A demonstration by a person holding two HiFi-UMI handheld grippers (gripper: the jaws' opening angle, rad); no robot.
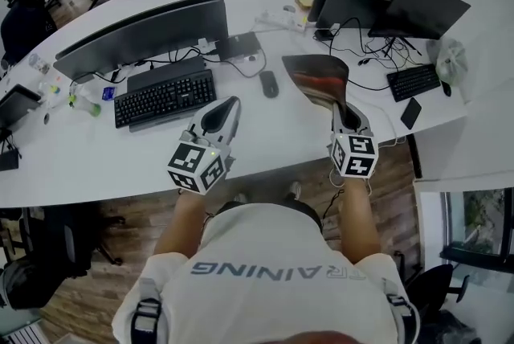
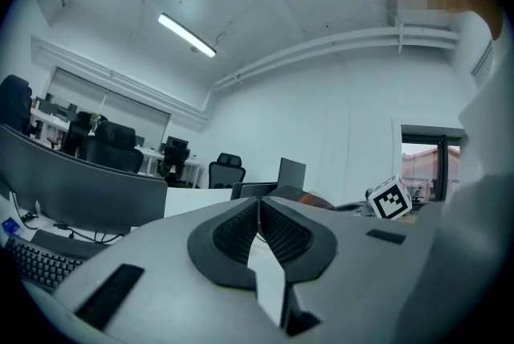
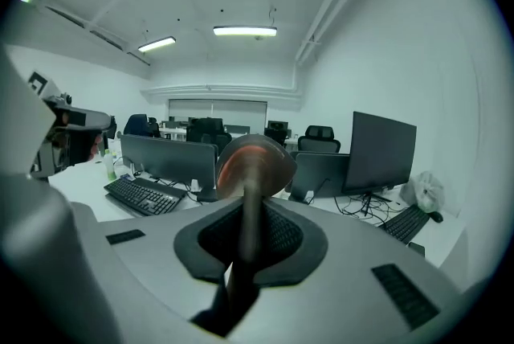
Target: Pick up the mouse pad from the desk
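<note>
The mouse pad (image 1: 316, 75) is dark with a reddish print. It hangs in the air above the white desk (image 1: 265, 145), clear of the surface. My right gripper (image 1: 337, 103) is shut on its near edge. In the right gripper view the mouse pad (image 3: 253, 161) stands edge-on between the closed jaws of the right gripper (image 3: 247, 206) and flares out above them. My left gripper (image 1: 231, 103) hovers over the desk's front edge to the left, shut with nothing in it. In the left gripper view the ribbed pads of the left gripper (image 2: 259, 204) meet.
A black mouse (image 1: 268, 83) lies left of the pad. A keyboard (image 1: 165, 97) and a wide monitor (image 1: 144, 29) stand at left. Laptops (image 1: 353, 5), cables, a second keyboard (image 1: 413, 81) and a phone (image 1: 410, 112) crowd the right.
</note>
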